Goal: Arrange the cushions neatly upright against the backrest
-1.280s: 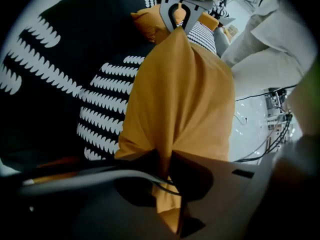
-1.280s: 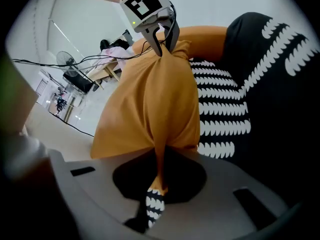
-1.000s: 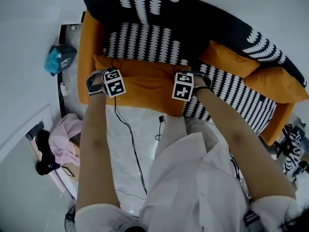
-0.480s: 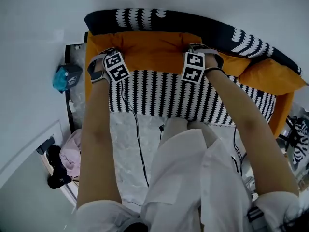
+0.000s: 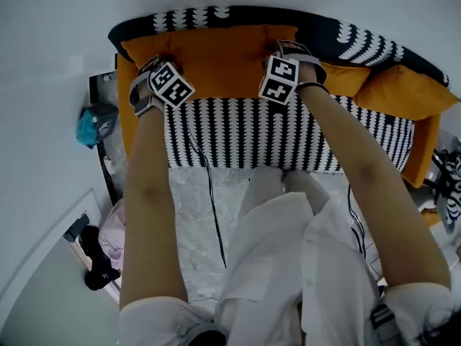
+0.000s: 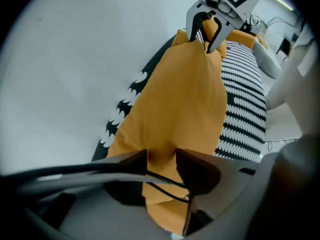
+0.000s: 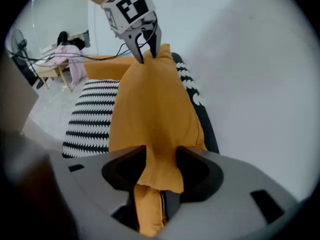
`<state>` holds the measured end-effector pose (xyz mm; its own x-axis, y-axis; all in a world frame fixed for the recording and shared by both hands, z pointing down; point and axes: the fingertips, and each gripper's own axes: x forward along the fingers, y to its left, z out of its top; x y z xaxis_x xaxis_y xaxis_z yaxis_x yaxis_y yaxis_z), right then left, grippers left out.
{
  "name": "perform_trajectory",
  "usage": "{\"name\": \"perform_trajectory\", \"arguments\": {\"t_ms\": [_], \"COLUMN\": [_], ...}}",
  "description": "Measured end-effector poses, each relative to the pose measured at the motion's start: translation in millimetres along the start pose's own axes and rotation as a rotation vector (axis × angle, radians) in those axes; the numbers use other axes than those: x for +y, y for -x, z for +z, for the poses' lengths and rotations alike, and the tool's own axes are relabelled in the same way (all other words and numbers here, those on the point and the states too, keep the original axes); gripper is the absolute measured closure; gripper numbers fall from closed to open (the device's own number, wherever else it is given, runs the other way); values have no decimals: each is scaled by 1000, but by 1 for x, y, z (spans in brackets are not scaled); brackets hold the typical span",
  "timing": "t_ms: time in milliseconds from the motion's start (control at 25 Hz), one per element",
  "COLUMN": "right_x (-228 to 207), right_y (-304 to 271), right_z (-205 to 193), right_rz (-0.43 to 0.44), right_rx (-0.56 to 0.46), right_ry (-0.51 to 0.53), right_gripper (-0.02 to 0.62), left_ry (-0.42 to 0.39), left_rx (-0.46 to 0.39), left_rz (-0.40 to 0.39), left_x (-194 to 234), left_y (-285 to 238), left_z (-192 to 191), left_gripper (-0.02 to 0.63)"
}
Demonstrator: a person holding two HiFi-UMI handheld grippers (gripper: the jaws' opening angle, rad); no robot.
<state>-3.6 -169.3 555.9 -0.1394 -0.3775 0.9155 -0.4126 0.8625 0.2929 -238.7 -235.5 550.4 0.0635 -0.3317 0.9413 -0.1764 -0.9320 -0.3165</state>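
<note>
**Orange cushion upright, both claws loosened**

The large orange cushion (image 5: 216, 60) is seen standing against the black-and-white backrest (image 5: 216, 16) at the upper centre of the head view, above the striped seat (image 5: 274, 135). One top corner is framed by the left claw (image 6: 161, 160) and the other by the right claw (image 7: 160, 156). Both sets of jaws have just been opening and are parted around the fabric.

No legible txt, labels or nos. in any view.

Right gripper (image 7: 160, 156), jaws just opening and apart, straddles the near top corner of an upright orange cushion (image 7: 150, 109); left gripper (image 7: 146, 51) straddles its far corner; patterned backrest (image 7: 194, 94) at right, striped seat (image 7: 92, 116) at left
</note>
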Motion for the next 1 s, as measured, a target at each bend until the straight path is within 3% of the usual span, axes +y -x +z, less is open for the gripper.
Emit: {"name": "perform_trajectory", "arguments": {"t_ms": [80, 200, 320, 440, 720, 1000], "right_x": [-4, -8, -3, 6, 35, 47], "right_y": [13, 43, 78, 118, 228, 327], "right_z": [1, 1, -6, -22, -83, -137], "right_rz": [-8, 4, 32, 30, 36, -74], "right_rx": [-47, -153, -254, -333, -556, -755], "right_ry": [-106, -338, -562, -666, -944, -1076], "right_gripper": [380, 382, 394, 426, 515, 586], "left_ry": [59, 219, 419, 571, 740, 864], "left_rx": [-36, -151, -310, -479, -818, -1089], "left_rz": [39, 77, 65, 21, -96, -133], "left_x": [4, 3, -12, -35, -114, -163], "left_y": [11, 39, 77, 120, 230, 315], "left_z": [2, 11, 25, 46, 108, 173], "left_gripper": [411, 417, 448, 480, 489, 535]}}
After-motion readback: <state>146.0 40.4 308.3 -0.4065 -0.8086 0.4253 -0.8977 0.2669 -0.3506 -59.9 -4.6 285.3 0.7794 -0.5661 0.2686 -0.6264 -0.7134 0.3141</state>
